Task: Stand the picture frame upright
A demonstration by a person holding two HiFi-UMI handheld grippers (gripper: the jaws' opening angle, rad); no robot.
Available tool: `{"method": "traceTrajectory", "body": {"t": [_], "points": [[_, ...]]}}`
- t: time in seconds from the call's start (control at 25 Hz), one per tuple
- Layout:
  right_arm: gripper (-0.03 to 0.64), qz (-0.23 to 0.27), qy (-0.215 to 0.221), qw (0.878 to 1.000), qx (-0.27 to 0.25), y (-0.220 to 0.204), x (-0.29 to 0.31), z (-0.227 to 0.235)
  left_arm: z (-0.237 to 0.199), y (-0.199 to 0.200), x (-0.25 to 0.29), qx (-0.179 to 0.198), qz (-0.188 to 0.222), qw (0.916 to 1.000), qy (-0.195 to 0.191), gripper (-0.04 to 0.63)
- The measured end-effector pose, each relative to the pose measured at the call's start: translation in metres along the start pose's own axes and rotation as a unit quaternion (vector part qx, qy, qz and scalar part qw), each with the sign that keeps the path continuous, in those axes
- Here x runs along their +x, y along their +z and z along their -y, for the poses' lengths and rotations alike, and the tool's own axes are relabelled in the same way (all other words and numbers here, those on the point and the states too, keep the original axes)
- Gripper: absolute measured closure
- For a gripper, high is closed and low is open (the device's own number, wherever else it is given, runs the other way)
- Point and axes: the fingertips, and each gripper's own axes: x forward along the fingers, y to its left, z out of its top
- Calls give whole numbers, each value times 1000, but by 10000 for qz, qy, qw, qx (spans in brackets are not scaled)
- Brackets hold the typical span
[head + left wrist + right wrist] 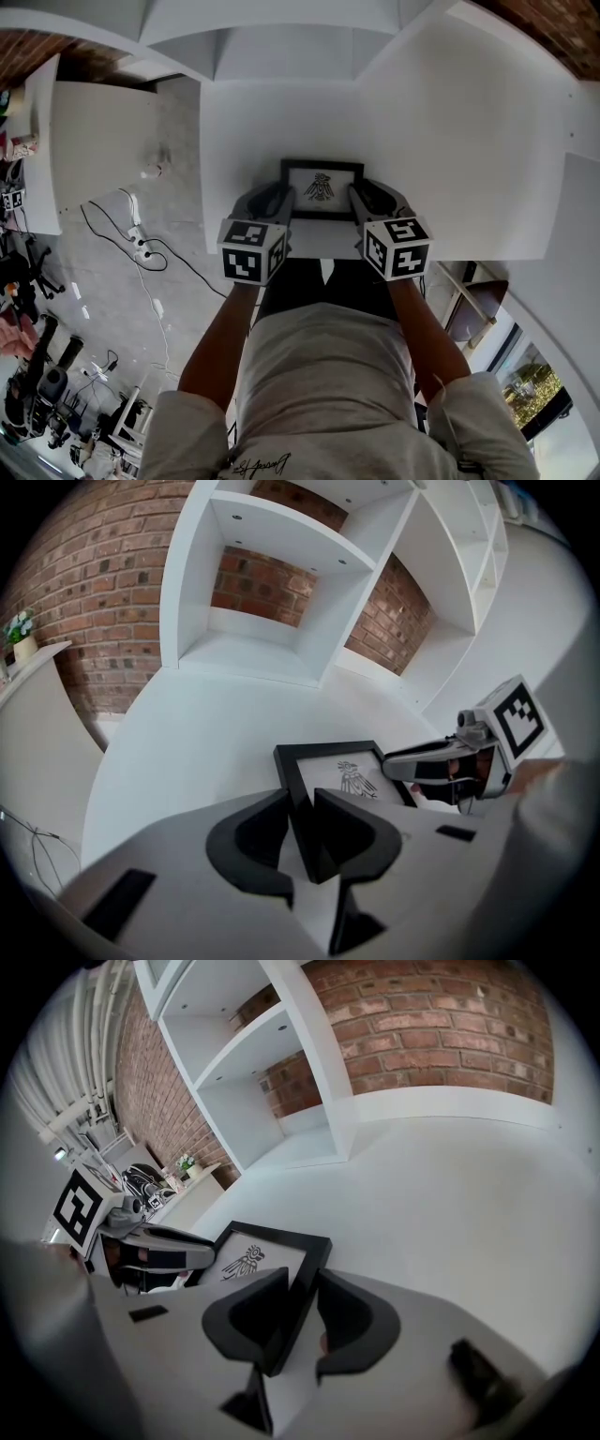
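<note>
A black picture frame (322,187) with a bird drawing lies face up on the white table (450,141), close to its near edge. My left gripper (281,193) is at the frame's left side. In the left gripper view its jaws (300,803) close on the left rail of the frame (345,772), pads against it. My right gripper (362,193) is at the opposite side. Its jaws (302,1283) clamp the right rail of the frame (251,1262). Each gripper shows in the other's view: the right gripper (441,761) and the left gripper (159,1251).
White open shelving (272,583) stands on the table's far side before a brick wall (94,583). Cables and a power strip (139,246) lie on the floor to the left. A chair (473,309) is at the right.
</note>
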Motion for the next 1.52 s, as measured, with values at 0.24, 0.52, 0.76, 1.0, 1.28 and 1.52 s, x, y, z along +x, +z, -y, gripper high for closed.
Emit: {"method": "traceTrajectory", "body": {"t": [0.24, 0.52, 0.76, 1.0, 1.28, 1.52], "points": [[512, 132, 21, 9998, -125, 5, -4, -3, 0, 2, -6, 73, 172, 9996, 189, 505], [515, 317, 100, 9989, -340, 22, -8, -15, -4, 11, -22, 44, 430, 9985, 336, 506], [517, 469, 221, 9971, -563, 45, -9, -34, -17, 24, -43, -7, 696, 9964, 490, 506], [518, 664, 289, 9939, -831, 72, -7, -50, -31, 42, -59, 16, 960, 9931, 667, 508], [520, 862, 362, 9897, -1085, 100, -2, -70, -49, 58, -75, 5, 1237, 9892, 792, 508], [520, 1035, 379, 9865, -1210, 125, 4, -80, -63, 79, -85, 69, 1472, 9851, 885, 508]]}}
